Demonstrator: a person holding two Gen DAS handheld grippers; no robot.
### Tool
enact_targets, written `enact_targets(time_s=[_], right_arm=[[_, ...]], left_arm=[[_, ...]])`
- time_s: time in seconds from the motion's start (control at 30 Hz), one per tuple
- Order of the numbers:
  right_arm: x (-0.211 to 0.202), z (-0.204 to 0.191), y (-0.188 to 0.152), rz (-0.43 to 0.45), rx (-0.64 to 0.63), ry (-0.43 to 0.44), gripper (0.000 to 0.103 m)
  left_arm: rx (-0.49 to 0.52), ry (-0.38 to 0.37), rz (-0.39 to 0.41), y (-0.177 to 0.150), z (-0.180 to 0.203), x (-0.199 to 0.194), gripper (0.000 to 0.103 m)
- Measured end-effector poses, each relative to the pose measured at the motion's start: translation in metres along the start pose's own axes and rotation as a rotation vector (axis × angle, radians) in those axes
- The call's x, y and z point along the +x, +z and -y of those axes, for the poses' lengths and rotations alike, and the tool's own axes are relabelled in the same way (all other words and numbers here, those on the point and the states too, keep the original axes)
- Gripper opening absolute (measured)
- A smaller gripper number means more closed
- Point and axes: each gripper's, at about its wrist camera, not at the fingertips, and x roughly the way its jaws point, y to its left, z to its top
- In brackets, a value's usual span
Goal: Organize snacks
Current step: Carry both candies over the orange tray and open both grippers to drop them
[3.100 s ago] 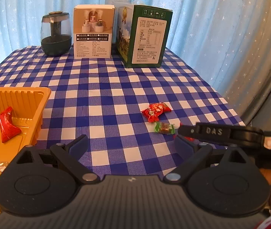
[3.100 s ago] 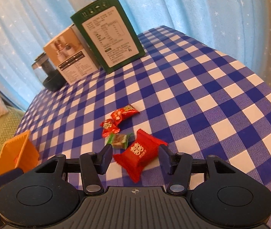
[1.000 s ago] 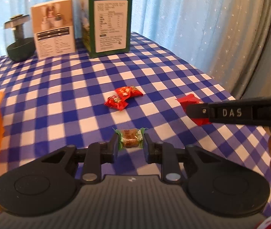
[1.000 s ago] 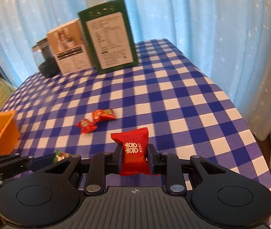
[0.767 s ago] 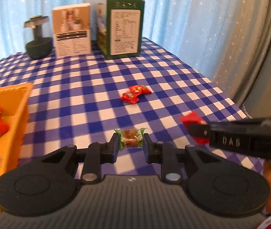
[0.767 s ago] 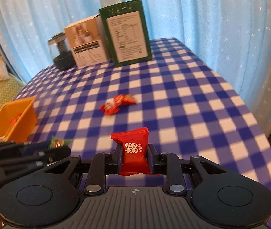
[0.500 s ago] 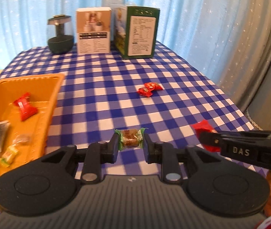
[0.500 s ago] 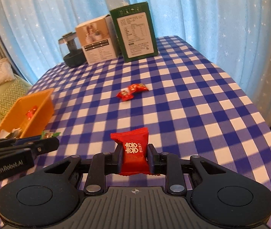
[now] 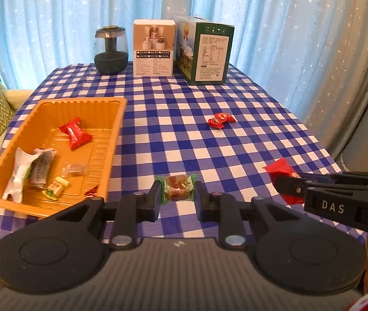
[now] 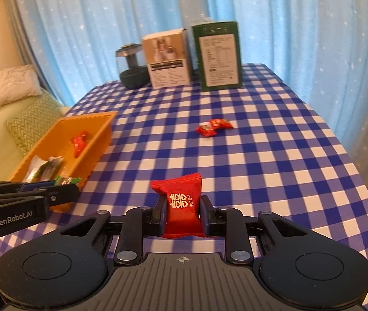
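A: Where's the orange tray from the left gripper?

B: At ten o'clock, long axis running away; that gripper is nearer, clamped on the green-wrapped candy.

A: And the right gripper?

B: Pinching the red packet upright. Three seconds ago both snacks lay on the checked tablecloth; the red twist candy remains there.

A table covered with a blue and white checked cloth holds everything. At the far end stand a dark round glass jar, a white cardboard box and a green cardboard box in a row. An orange plastic tray sits on the left side, and two small red wrapped candies lie touching near the middle.
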Motion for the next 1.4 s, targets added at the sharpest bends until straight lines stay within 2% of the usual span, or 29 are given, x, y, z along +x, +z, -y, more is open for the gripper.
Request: enact_targets(time_s=[0.27, 0.73, 1.07, 1.4], right_arm=[[-0.003, -0.034, 0.006, -0.002, -0.059, 0.047, 0.026], [0.019, -0.111, 0.021, -0.027, -0.163, 0.162, 0.026], [0.05, -0.148, 0.033, -0.06, -0.204, 0.206, 0.026], [0.093, -0.168, 0.048, -0.1, -0.18, 0.228, 0.026]], left_arm=[[-0.01, 0.023, 0.01, -0.001, -0.025, -0.023, 0.023], [-0.055, 0.112, 0.024, 0.006, -0.104, -0.052, 0.023], [-0.077, 0.134, 0.006, 0.01, -0.148, -0.046, 0.023], [-0.067, 0.125, -0.027, 0.017, -0.183, -0.017, 0.023]])
